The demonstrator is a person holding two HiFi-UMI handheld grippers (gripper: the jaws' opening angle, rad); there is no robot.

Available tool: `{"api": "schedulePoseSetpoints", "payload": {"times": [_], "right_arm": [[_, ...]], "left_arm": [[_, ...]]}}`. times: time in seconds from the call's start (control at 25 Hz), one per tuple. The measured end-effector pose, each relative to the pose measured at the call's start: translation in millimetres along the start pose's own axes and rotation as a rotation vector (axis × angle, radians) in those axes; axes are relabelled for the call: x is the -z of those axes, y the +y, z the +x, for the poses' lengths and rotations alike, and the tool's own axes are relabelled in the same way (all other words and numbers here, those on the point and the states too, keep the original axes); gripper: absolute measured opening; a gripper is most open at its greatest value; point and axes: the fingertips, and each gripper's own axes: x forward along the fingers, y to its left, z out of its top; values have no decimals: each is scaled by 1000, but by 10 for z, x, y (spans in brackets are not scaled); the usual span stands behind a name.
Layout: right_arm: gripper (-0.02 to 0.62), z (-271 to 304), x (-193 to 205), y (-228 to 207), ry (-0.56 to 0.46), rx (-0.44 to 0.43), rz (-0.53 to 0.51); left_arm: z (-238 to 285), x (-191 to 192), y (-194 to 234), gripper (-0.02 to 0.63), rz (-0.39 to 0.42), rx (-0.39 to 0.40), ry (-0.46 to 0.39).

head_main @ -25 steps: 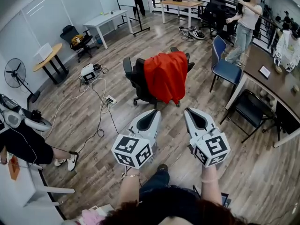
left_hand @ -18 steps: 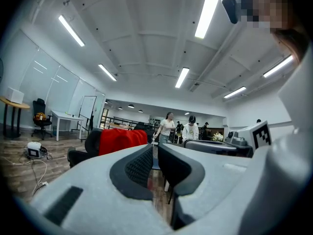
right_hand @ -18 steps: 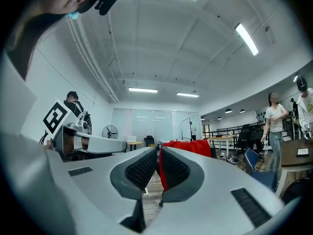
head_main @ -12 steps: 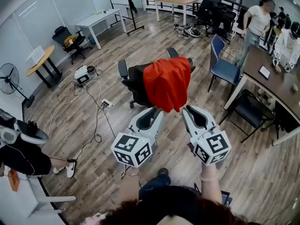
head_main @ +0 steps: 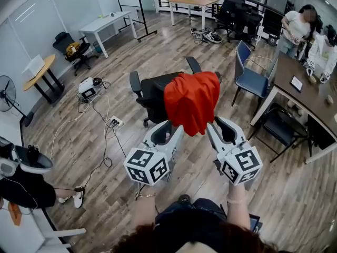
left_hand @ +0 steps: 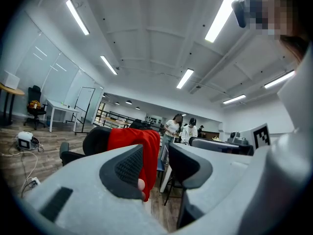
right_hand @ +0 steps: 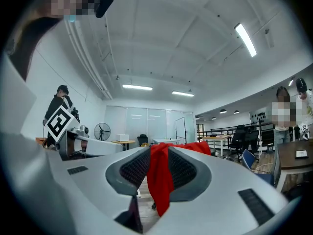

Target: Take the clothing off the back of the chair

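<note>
One red garment (head_main: 192, 101) hangs on one black office chair (head_main: 152, 91). Elsewhere: one blue chair (head_main: 251, 79), one floor fan (head_main: 7, 86), one round wooden surface (head_main: 38, 70) and one white surface (head_main: 108, 21) by the glass wall.

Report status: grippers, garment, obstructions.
Left gripper, right gripper open, jaws just opening, nothing gripped. Red garment draped over office chair back, dead ahead. Nothing blocking the approach.
</note>
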Motion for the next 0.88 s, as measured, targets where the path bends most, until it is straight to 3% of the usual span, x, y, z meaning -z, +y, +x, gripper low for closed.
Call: {"api": "schedulePoseSetpoints", "payload": {"times": [0.48,0.88], "right_arm": [[165,348,77,-394,24,11,6],[251,685,264,-907,87,24,33]], "left_arm": [[431,-23,440,245,-116,12,27],[801,57,732,308,-194,-27,57]]}}
